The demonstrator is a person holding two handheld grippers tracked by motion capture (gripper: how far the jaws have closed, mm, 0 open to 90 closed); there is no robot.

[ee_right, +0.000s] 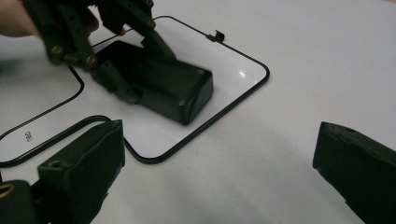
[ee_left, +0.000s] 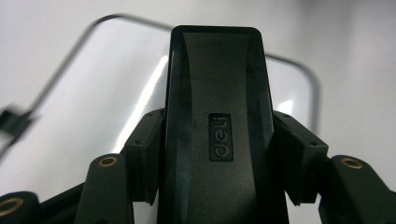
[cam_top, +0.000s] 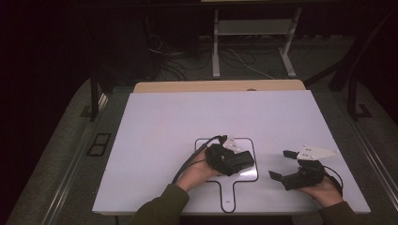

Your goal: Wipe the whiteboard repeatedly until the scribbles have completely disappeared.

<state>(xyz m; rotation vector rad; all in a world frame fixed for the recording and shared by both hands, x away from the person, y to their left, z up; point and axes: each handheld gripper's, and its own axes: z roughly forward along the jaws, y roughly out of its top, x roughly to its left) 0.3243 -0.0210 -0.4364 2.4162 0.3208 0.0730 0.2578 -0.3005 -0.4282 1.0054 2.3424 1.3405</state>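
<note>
At the lower right of the high view, the right gripper (cam_top: 281, 164) rested with jaws spread, empty. Left of it, the left gripper (cam_top: 237, 161) clamped a black eraser (cam_top: 241, 160) over the small whiteboard (cam_top: 248, 174), centre-low on the white table (cam_top: 187, 117).

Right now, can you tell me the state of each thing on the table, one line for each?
Left gripper: shut on the black eraser, over the board.
Black eraser: clamped between the jaws, logo side up.
Small whiteboard: lying flat on the table, surface blank.
Right gripper: open, holds nothing, beside the board.
Table: white, bare around the board.
</note>
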